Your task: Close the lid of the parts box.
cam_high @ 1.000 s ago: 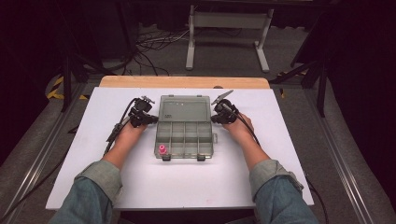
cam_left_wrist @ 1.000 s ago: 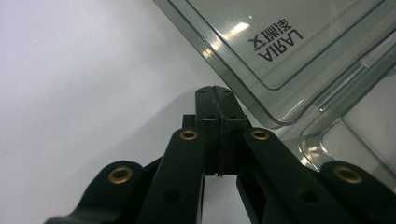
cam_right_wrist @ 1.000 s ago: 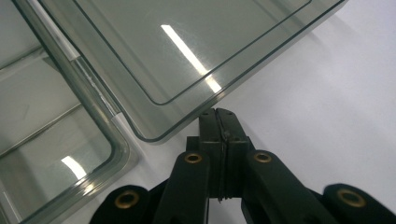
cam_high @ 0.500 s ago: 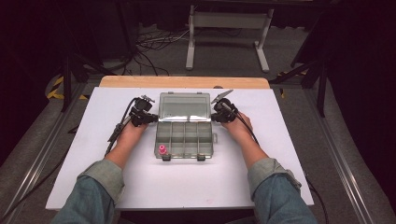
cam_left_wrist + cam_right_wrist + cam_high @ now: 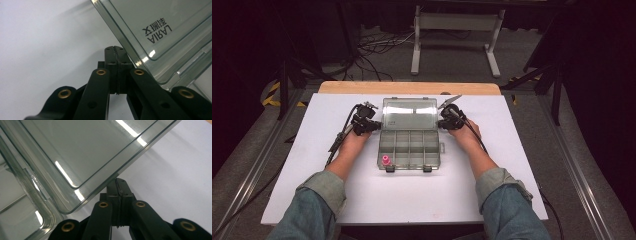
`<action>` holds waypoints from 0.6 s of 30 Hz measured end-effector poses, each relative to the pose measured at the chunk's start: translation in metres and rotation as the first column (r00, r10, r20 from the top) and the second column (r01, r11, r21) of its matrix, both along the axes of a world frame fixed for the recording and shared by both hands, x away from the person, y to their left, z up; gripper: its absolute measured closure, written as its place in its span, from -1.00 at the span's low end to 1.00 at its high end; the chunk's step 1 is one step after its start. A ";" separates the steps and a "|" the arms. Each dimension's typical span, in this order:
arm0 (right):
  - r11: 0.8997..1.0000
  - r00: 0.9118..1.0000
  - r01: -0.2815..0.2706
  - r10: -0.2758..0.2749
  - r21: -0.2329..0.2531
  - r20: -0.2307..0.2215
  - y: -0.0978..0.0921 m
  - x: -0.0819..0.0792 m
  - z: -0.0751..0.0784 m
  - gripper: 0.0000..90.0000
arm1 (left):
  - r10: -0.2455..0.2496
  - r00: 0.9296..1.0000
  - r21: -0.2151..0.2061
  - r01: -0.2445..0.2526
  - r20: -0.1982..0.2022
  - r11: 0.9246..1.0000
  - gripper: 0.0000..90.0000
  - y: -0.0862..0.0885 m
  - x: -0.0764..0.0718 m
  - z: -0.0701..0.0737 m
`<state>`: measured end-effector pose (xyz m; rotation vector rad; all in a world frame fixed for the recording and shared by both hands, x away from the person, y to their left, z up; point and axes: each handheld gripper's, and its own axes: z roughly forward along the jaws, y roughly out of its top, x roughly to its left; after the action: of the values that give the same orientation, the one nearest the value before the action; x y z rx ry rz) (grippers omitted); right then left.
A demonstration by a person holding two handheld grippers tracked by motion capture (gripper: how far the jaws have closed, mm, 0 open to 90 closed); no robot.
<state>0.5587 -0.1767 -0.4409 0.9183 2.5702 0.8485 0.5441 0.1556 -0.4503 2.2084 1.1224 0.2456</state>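
Clear plastic box (image 5: 409,145), lid (image 5: 409,114) raised — light, stiff, slick. Left gripper (image 5: 115,50) and right gripper (image 5: 119,182) closed, empty, touching lid's side edges — push there.

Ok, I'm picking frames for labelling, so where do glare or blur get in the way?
High view: soft overall, dark surroundings, bright white table. Left gripper view: the lid is sharp enough to read its mirrored print, with small glints at its rim. Right gripper view: bright streaks of glare cross the lid; the jaws at the bottom are slightly blurred.

Left tongs (image 5: 115,50) and right tongs (image 5: 119,182), both pressed closed, face inward.
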 end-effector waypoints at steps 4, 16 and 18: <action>1.000 1.000 0.009 -0.009 0.002 0.001 0.000 0.000 0.000 1.00 | 0.007 1.000 -0.010 -0.007 0.001 1.000 1.00 0.000 0.000 0.000; 0.999 0.999 0.019 -0.021 0.033 0.046 -0.001 -0.001 0.007 1.00 | 0.013 0.999 -0.022 -0.012 0.036 1.000 1.00 0.002 -0.002 0.005; 0.999 0.998 0.020 -0.022 0.039 0.050 -0.001 -0.001 0.008 1.00 | 0.016 0.999 -0.023 -0.015 0.039 1.000 1.00 0.002 -0.002 0.005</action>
<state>0.5574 -0.1781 -0.4332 0.9215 2.5048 0.9062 0.5422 0.1571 -0.4449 2.1663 1.1164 0.2809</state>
